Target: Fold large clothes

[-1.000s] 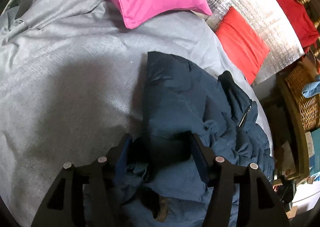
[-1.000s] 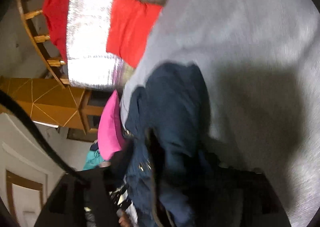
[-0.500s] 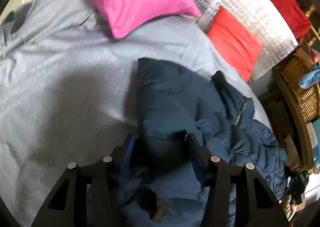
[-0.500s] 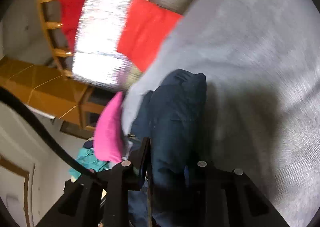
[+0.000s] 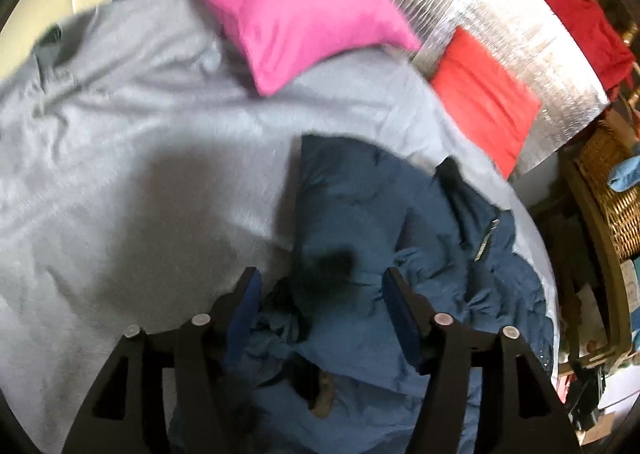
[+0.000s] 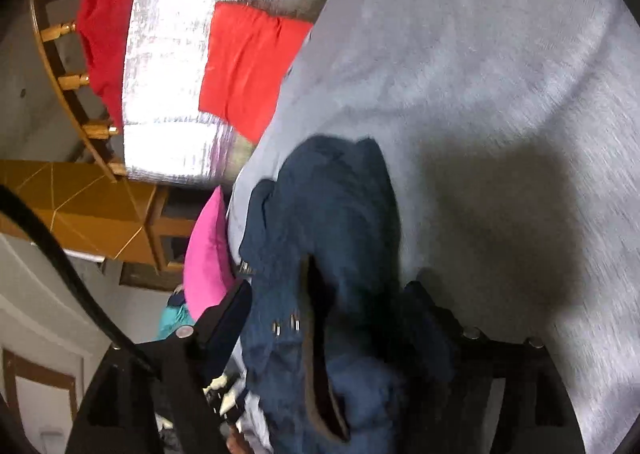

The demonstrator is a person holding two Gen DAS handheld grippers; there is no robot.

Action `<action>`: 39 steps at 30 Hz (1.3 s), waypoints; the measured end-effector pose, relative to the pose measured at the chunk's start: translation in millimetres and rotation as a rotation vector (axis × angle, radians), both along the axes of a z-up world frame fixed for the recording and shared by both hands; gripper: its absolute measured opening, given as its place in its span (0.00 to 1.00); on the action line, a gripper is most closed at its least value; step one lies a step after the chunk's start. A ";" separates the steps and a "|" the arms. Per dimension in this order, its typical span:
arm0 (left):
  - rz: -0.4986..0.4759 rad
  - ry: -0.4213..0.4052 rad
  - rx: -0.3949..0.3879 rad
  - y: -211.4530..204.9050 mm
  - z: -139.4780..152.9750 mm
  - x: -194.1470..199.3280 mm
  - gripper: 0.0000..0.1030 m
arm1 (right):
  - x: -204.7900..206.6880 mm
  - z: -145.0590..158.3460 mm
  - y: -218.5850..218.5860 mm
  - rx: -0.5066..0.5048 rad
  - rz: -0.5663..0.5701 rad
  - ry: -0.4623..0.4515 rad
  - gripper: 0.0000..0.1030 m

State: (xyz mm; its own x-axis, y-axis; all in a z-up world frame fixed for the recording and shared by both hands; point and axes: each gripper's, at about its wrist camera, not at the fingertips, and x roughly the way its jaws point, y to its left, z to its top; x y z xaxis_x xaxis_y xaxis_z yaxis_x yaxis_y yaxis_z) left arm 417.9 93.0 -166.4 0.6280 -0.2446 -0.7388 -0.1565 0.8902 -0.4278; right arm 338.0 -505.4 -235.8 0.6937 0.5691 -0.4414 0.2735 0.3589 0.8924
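A dark blue padded jacket [image 5: 360, 206] lies crumpled on the grey bedsheet [image 5: 140, 134], its zip towards the right. My left gripper [image 5: 322, 288] hangs just above its near part, jaws opening; fabric lies between the fingers and the pads stand apart from it. In the right wrist view the same jacket [image 6: 332, 206] runs up from my right gripper [image 6: 330, 298], brown lining showing near the fingers. Those jaws are opening wide too, with the jacket's bulk between them and no pinch visible. The right finger is dark and blurred.
A pink pillow [image 5: 296, 6] and a red cushion [image 5: 484, 94] rest at the bed's far edge against a silver foil panel [image 5: 500, 6]. A wicker basket [image 5: 612, 174] and clutter stand to the right. Bare grey sheet [image 6: 480, 74] spreads beside the jacket.
Both grippers' jaws have spread wider than half a second ago, the right one after narrowing on the jacket. The left gripper has drawn back and up a little; the jacket stays on the bed.
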 end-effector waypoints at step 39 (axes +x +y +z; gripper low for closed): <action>-0.173 -0.190 0.352 -104.7 24.0 -35.4 0.75 | -40.7 89.2 88.4 -0.546 0.073 -0.114 0.38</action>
State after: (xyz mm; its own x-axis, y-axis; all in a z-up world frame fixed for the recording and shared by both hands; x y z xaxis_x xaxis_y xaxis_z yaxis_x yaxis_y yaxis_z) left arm 382.5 -11.7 -142.4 0.7329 -0.1120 -0.6711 0.0601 0.9932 -0.1001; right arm 297.2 -417.1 -146.6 0.7221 0.3273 -0.6095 0.1433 0.7912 0.5945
